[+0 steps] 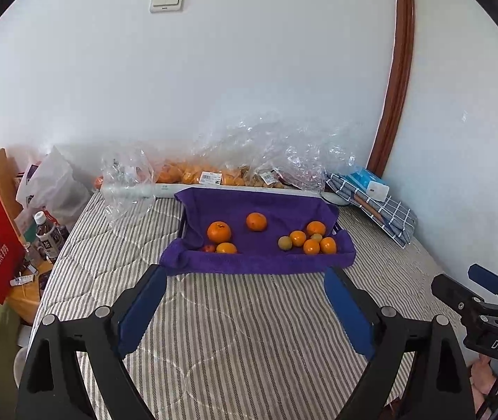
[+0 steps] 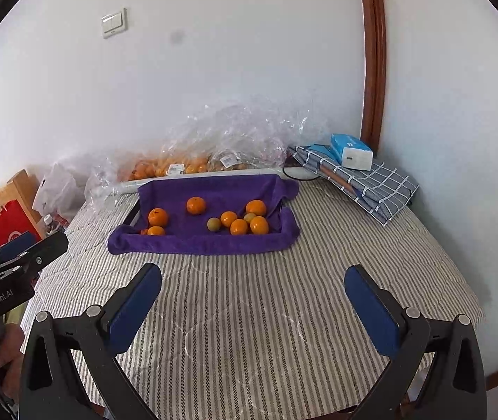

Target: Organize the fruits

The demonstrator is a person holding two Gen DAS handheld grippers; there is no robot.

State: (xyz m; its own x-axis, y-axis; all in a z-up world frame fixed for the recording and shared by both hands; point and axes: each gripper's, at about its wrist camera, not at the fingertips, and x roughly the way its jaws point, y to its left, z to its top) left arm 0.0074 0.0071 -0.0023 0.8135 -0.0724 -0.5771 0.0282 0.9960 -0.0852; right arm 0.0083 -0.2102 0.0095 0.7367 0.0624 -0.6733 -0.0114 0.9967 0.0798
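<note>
Both grippers hover above the striped bed (image 1: 242,332), fingers spread wide and holding nothing: the left gripper (image 1: 245,280) and the right gripper (image 2: 253,278) both face a tray lined with a purple towel (image 1: 259,262) near the bed's far edge. Inside it, 3 oranges (image 1: 219,231) and a small red fruit (image 1: 208,248) lie at the left end, 1 orange in the middle, and a cluster of 4 oranges with 2 green fruits (image 1: 285,243) at the right end. Plastic bags of fruit (image 1: 193,173) line the far edge by the wall.
</note>
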